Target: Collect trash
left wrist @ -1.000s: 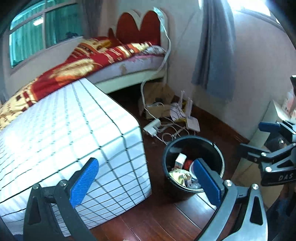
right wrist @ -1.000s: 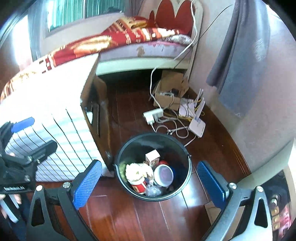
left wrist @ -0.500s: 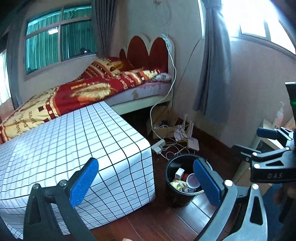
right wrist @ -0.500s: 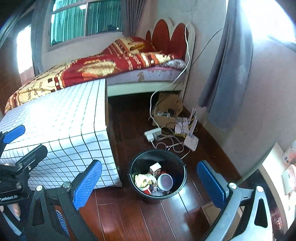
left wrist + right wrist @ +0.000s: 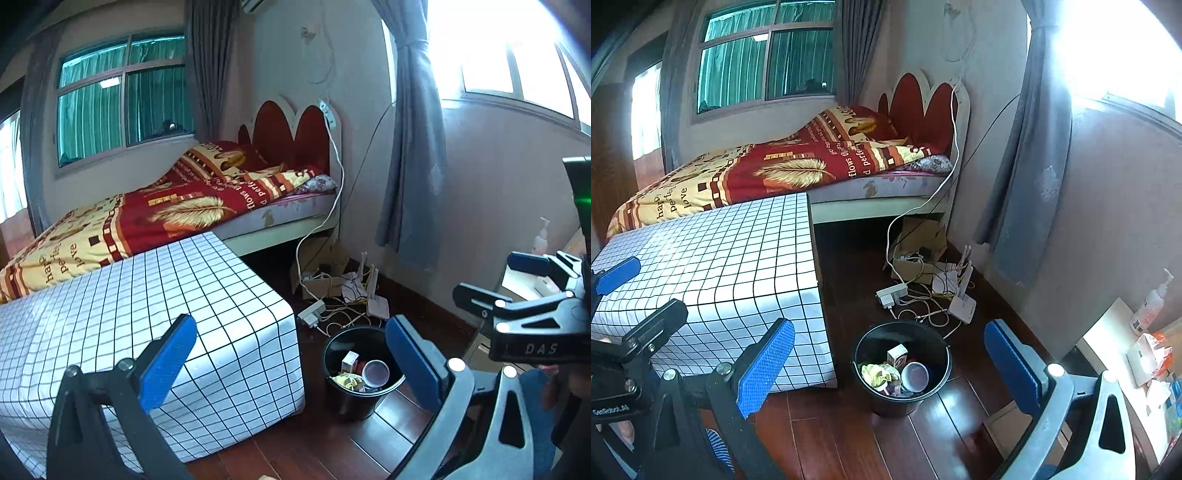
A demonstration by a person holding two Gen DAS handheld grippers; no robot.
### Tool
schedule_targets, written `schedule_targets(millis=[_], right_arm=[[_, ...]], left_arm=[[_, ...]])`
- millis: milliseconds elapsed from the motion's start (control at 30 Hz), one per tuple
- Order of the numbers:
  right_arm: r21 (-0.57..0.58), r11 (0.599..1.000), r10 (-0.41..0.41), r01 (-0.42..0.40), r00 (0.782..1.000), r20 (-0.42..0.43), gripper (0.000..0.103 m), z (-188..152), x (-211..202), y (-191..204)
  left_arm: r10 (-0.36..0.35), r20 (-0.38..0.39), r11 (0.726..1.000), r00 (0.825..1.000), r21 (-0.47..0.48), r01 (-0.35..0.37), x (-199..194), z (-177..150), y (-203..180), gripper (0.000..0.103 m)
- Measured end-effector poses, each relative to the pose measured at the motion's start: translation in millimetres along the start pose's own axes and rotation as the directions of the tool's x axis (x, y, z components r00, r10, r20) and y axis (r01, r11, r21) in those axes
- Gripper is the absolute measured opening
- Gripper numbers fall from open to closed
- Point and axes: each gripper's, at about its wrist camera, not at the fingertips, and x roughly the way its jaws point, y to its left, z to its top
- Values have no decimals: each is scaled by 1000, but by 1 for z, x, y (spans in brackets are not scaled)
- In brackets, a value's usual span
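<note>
A black trash bin (image 5: 345, 397) (image 5: 879, 404) stands on the wooden floor beside the checked table. It holds a small carton (image 5: 897, 355), a cup (image 5: 915, 376), yellow wrappers (image 5: 881, 373) and other trash. My left gripper (image 5: 291, 363) is open and empty, raised above the table's corner and the bin. My right gripper (image 5: 888, 367) is open and empty, high above the bin. The right gripper also shows at the right edge of the left wrist view (image 5: 532, 291); the left gripper shows at the left edge of the right wrist view (image 5: 639, 291).
A table with a white checked cloth (image 5: 129, 314) (image 5: 720, 266) fills the left. A bed (image 5: 812, 158) stands behind it. A power strip (image 5: 892, 293), cables, a router (image 5: 962, 308) and a cardboard box (image 5: 916, 251) lie by the wall. A cabinet top with a bottle (image 5: 1148, 306) is at the right.
Both grippers have risen and drawn back from the bin, which now looks smaller and lower in both views. Both jaws stay open and empty.
</note>
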Motion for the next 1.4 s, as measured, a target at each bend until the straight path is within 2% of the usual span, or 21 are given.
schedule_targets(millis=[200, 1400], right_arm=[[4, 1000, -11, 11, 1000, 14, 103, 5, -1, -3], [-16, 1000, 5, -5, 1000, 30, 103, 9, -8, 4]], left_arm=[[2, 21, 1000, 1000, 3, -2, -1, 5, 3, 103], [-20, 2, 1000, 1000, 5, 20, -4, 4, 5, 103]])
